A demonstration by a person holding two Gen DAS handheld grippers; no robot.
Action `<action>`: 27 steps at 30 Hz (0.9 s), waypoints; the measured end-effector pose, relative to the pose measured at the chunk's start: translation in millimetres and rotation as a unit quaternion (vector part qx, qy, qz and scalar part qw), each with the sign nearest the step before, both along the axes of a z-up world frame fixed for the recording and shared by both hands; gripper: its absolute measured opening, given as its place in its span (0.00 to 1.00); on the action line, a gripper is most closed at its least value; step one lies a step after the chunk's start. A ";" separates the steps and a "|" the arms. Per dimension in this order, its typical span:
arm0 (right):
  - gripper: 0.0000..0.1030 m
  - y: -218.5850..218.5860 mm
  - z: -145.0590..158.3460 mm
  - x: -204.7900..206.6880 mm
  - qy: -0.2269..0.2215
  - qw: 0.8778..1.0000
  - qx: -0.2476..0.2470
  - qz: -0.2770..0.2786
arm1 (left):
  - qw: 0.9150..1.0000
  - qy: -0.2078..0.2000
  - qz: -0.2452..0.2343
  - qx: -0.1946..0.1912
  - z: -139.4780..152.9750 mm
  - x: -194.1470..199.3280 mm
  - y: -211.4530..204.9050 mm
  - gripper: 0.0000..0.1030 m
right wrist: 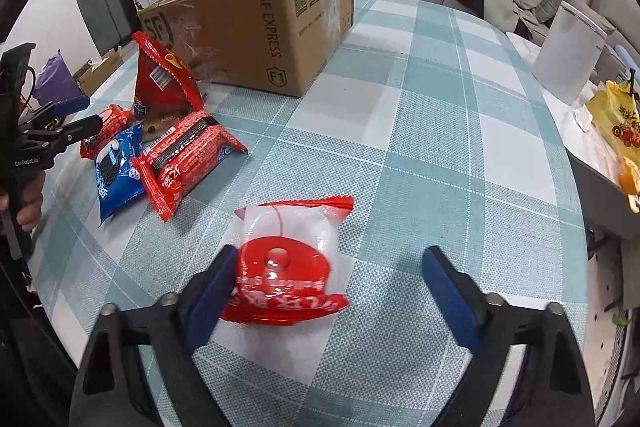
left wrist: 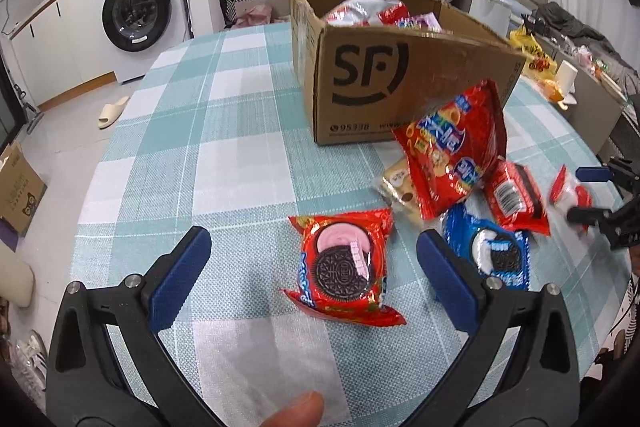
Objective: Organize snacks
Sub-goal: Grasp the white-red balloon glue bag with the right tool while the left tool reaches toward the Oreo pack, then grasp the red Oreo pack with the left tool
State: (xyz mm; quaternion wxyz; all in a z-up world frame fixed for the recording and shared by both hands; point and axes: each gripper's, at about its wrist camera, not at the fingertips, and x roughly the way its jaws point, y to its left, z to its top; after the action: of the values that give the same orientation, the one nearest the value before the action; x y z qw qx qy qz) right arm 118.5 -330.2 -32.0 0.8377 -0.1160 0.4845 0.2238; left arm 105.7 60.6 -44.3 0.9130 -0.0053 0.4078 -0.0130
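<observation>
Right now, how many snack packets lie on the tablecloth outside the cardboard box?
6 visible: red Oreo packet, blue Oreo packet, tall red bag, red cookie pack, beige packet, red-and-clear packet. Others may hide behind.

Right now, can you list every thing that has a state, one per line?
Cardboard box: upright, top open, snacks inside.
Red Oreo pack: sealed, flat on tablecloth, between open left gripper fingers.
Red-and-clear pack: sealed, flat, left finger touching it.
Right gripper: open.
Blue Oreo pack: sealed, flat.
Big red bag: sealed, leaning against the box.
Washing machine: door shut.

Bare tablecloth right of box
</observation>
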 end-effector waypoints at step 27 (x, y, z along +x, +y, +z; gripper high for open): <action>0.43 9.6 21.6 2.0 -0.053 0.997 0.048 -0.018 | 0.998 0.044 -0.038 0.017 -21.0 4.5 -12.1 0.61</action>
State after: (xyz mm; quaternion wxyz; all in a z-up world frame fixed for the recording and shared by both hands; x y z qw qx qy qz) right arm 120.5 -320.6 -10.4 0.8709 -0.0785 0.4299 0.2250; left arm 110.2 48.5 -65.3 0.8931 0.0254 0.4472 -0.0409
